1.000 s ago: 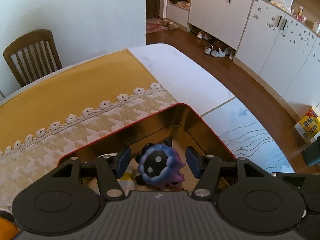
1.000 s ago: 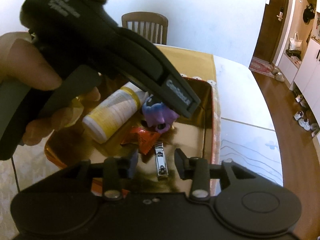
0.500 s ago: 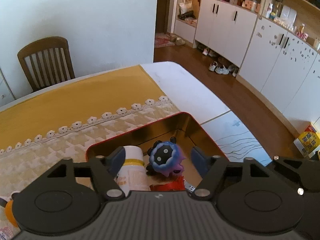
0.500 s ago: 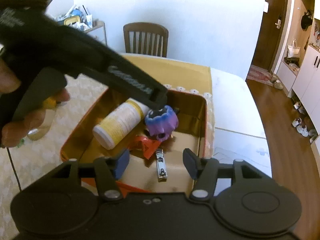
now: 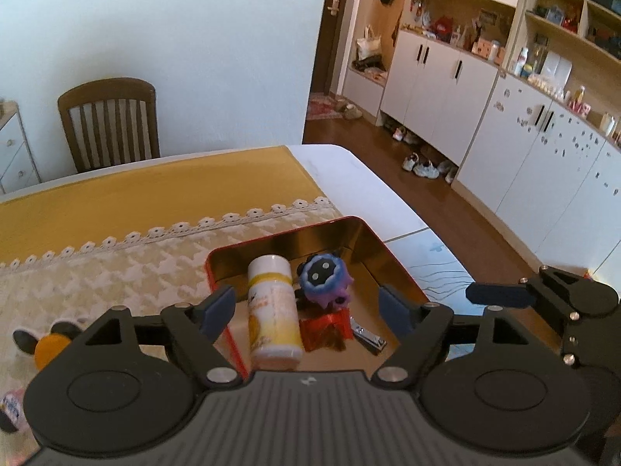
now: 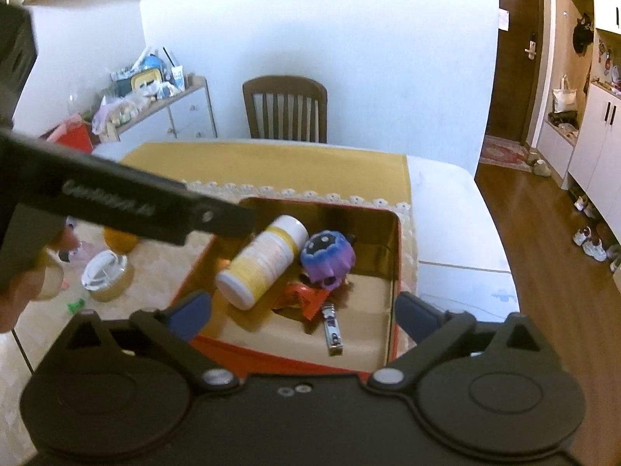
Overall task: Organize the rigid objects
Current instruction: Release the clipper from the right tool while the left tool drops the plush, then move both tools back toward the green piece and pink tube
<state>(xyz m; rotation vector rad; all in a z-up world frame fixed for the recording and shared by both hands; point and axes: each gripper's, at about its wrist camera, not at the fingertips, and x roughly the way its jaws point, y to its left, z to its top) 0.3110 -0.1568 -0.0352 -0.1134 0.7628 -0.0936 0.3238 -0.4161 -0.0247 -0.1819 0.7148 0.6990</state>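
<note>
A red tin box with a gold inside (image 5: 365,229) (image 6: 394,256) sits on the table. In it lie a white and yellow bottle (image 5: 273,306) (image 6: 264,260), a blue-purple spiky toy (image 5: 324,277) (image 6: 328,256), a red wrapper (image 5: 324,328) (image 6: 300,297) and a nail clipper (image 5: 366,334) (image 6: 333,328). My left gripper (image 5: 308,308) is open and empty, raised above the box. My right gripper (image 6: 302,310) is open and empty, above the box's near edge. The left gripper's body (image 6: 116,202) crosses the right wrist view.
On the lace cloth left of the box lie a round tape roll (image 6: 106,272), an orange toy (image 5: 50,345) (image 6: 120,240) and a small green piece (image 6: 75,305). A wooden chair (image 5: 108,124) (image 6: 285,108) stands behind the table. The table edge (image 6: 500,256) drops off at right.
My left gripper has risen and pulled back from the toy, which stays in the box. My right gripper has also lifted and backed away, jaws wider.
</note>
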